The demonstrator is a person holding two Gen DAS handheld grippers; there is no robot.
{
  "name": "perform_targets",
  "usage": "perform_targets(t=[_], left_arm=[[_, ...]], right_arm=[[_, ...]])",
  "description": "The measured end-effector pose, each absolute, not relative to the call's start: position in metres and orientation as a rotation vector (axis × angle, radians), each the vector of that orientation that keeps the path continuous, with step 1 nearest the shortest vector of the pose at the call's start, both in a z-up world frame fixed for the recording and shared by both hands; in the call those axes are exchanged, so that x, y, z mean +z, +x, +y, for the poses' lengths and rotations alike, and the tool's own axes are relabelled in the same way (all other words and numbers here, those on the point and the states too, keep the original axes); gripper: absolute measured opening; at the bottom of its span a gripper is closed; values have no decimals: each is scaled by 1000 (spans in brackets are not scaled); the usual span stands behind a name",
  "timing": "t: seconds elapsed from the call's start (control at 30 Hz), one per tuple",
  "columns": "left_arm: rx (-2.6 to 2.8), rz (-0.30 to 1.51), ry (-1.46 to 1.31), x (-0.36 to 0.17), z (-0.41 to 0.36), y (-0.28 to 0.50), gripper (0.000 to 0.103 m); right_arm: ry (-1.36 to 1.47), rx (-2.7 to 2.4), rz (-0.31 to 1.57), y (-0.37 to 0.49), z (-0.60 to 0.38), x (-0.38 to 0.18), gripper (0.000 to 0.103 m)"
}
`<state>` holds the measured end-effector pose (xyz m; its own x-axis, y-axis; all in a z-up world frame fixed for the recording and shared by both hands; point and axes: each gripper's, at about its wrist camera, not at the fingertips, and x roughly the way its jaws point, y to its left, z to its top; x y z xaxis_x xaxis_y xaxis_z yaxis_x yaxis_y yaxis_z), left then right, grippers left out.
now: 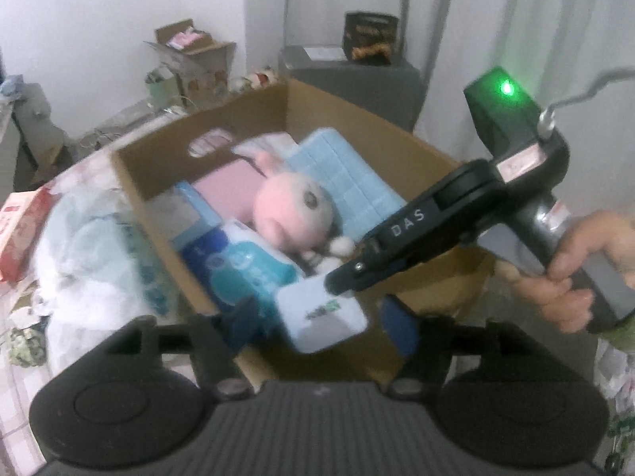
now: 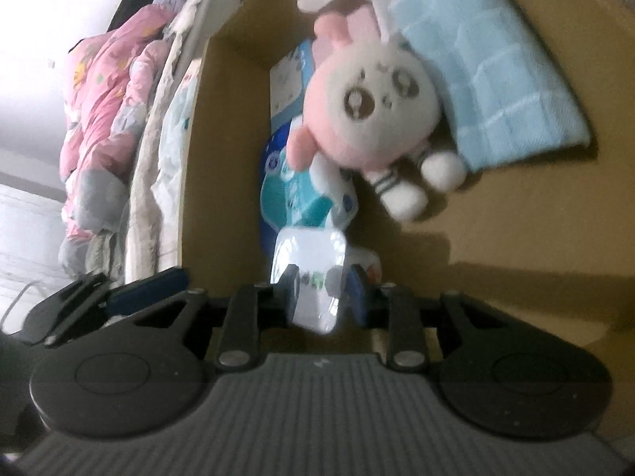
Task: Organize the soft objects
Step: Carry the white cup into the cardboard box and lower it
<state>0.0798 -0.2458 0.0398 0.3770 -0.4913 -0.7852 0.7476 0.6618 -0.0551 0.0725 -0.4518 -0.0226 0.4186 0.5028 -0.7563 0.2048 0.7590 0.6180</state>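
A cardboard box (image 1: pixel 158 170) holds a pink rabbit plush (image 1: pixel 291 208), a folded light-blue towel (image 1: pixel 349 174), a pink pack and blue tissue packs (image 1: pixel 246 269). My right gripper (image 2: pixel 323 291) is shut on a small pale-blue tissue pack (image 2: pixel 307 277) and holds it over the box's near end; the pack also shows in the left wrist view (image 1: pixel 321 313). My left gripper (image 1: pixel 317 325) is open and empty in front of the box, its blue fingertips (image 1: pixel 399 329) wide apart. In the right wrist view the plush (image 2: pixel 369 119) lies beside the towel (image 2: pixel 488 71).
The box stands on a bed with a light floral sheet. White and pale-blue bedding (image 1: pixel 87 246) is heaped left of the box. A red and white pack (image 1: pixel 20 234) lies at the far left. A pink quilt (image 2: pixel 103 119) is piled beyond the box wall. Clutter lines the back wall.
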Motion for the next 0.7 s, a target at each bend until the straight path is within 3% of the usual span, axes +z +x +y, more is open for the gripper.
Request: perform_targets(t=[0.27,0.7], left_arm=[[-697,871,182,54,-173,88,71],[-525,912,35,33,-91,93,70]], right_arm=[[712,193,1117,93,-451,-32,30],[754,282,1166,103,-446,-50,33]])
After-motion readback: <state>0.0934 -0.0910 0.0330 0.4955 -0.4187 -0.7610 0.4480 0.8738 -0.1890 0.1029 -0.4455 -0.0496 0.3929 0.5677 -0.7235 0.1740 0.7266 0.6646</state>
